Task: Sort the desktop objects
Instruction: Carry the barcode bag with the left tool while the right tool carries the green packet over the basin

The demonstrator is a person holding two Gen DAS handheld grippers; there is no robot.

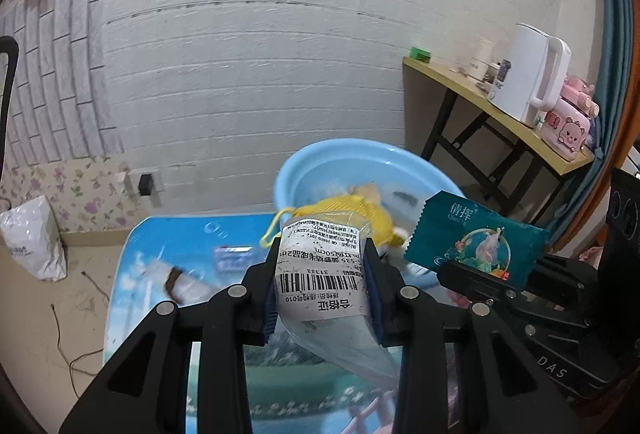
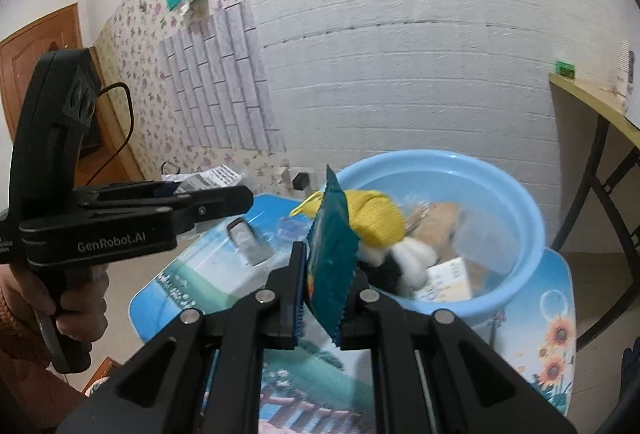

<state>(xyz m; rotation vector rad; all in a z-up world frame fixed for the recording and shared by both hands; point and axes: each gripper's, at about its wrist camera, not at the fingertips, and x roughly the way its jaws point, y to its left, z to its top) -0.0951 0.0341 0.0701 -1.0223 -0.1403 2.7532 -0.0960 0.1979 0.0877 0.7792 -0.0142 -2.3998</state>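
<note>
Left gripper (image 1: 323, 270) nearest in left wrist view, jaws pinched on a clear bag (image 1: 320, 274) with a white barcode label; the bag is held above the table (image 1: 168, 250), its tail hanging down between the arms. Right gripper (image 2: 324, 266) nearest in right wrist view, jaws pressed on a teal sachet (image 2: 330, 254), gripped edge-on and raised over the table's near part. The same sachet (image 1: 476, 240) is seen flat-faced at right in the left view, just beside the bag. The left gripper's body (image 2: 100, 230) is seen side-on at left in the right view, held by a hand (image 2: 52, 298). Beyond the jaws, a small dark-and-silver item (image 2: 250, 242) is lying on the printed tabletop. Further back a blue basin (image 2: 520, 218) is set on the table, holding a yellow knit piece (image 2: 374, 220), a plush toy (image 2: 436, 230) and a small box (image 2: 446, 280). A side desk (image 1: 480, 94) with a white kettle (image 1: 528, 74) is seen against the far wall.
</note>
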